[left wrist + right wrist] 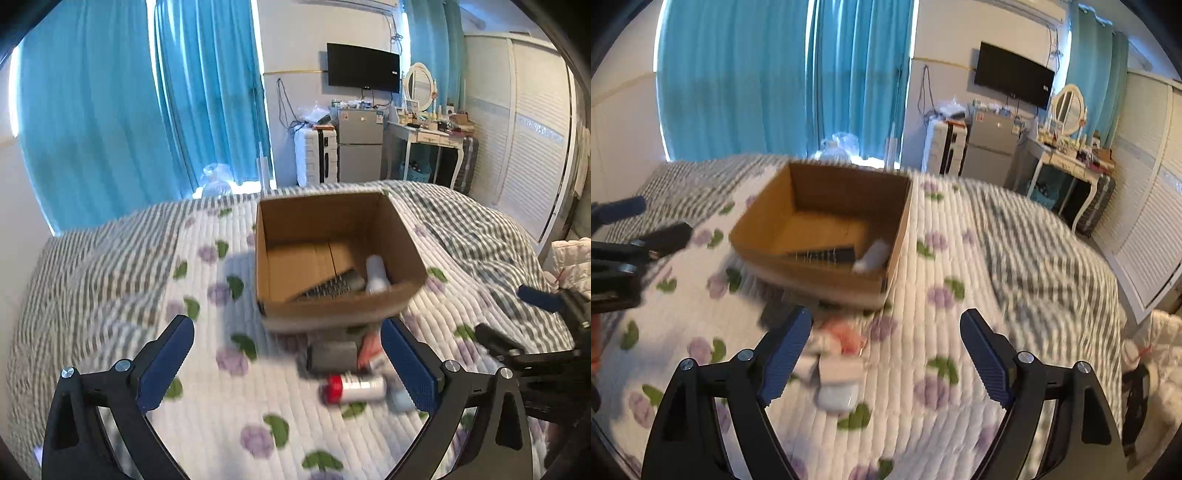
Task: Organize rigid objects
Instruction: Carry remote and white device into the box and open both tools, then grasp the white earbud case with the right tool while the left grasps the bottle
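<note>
An open cardboard box (325,218) (849,192) stands on the quilted bed. Inside it lie a dark hairbrush (332,286) (827,254) and a white bottle (376,275) (873,254). On the quilt in front of the box lie a dark grey block (332,356), a white bottle with a red cap (352,387), a pink-and-white item (846,336) and a white container (836,397), all blurred. My left gripper (287,326) (661,218) hangs open and empty above the quilt, short of the box. My right gripper (886,315) (502,312) is open and empty above the loose items.
The bed carries a floral quilt (229,406) and a grey striped blanket (1034,251). Blue curtains (110,110) hang behind. A small fridge (360,144), a suitcase (316,157), a dressing table (432,138) and a white wardrobe (524,129) stand beyond the bed.
</note>
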The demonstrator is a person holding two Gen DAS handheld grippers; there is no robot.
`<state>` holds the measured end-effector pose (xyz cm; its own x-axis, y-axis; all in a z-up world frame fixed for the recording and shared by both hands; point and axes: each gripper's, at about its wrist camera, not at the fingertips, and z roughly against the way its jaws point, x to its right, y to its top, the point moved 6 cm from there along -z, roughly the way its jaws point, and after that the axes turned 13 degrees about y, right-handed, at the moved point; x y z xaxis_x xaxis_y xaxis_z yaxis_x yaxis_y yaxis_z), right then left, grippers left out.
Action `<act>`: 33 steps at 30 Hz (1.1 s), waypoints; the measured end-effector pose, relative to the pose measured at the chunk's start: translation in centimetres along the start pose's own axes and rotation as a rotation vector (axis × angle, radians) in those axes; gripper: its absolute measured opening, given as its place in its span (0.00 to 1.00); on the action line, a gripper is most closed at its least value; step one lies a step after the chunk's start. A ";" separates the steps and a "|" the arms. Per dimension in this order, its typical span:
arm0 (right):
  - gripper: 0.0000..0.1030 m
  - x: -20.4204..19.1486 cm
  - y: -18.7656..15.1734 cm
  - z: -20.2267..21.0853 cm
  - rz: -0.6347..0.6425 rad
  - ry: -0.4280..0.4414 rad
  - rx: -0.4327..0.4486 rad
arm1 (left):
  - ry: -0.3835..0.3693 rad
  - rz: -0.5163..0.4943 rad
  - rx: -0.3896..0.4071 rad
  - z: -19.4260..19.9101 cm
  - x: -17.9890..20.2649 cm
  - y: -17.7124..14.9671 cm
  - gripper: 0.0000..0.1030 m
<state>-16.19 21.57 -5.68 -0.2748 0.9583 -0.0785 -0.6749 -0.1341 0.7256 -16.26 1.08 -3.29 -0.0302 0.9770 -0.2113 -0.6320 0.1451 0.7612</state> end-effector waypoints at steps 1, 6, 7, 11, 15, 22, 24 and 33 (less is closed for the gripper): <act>0.81 -0.1 -0.8 -0.5 -0.007 0.005 -0.012 | -0.001 0.008 -0.014 -0.2 0.1 -1.2 1.00; 0.81 -0.6 -5.2 -4.7 -0.044 0.024 -0.101 | 0.015 0.018 -0.059 -2.3 1.3 -5.9 1.00; 0.81 -0.6 -6.0 -5.6 -0.043 0.015 -0.115 | 0.012 0.006 -0.075 -2.8 1.6 -6.9 1.00; 0.81 -0.9 -9.2 -9.3 -0.029 0.019 -0.208 | 0.023 -0.006 -0.123 -5.2 2.0 -9.8 1.00; 0.81 -1.5 -10.1 -12.1 -0.053 0.074 -0.233 | 0.029 0.000 -0.177 -7.2 2.0 -11.8 1.00; 0.49 -1.4 -11.2 -14.4 -0.045 0.018 -0.298 | 0.025 -0.002 -0.205 -7.9 2.0 -12.5 1.00; 0.49 -1.2 -10.9 -13.4 -0.075 0.052 -0.275 | 0.024 -0.015 -0.206 -7.8 2.4 -12.6 1.00; 0.49 2.0 -6.7 -8.2 -0.089 0.005 -0.126 | -0.065 -0.106 -0.229 -7.9 7.5 -12.3 1.00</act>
<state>-17.82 22.31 -16.28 -0.2138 0.9665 -0.1421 -0.7772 -0.0801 0.6241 -14.80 5.42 -19.10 0.0911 0.9672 -0.2371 -0.7878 0.2156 0.5769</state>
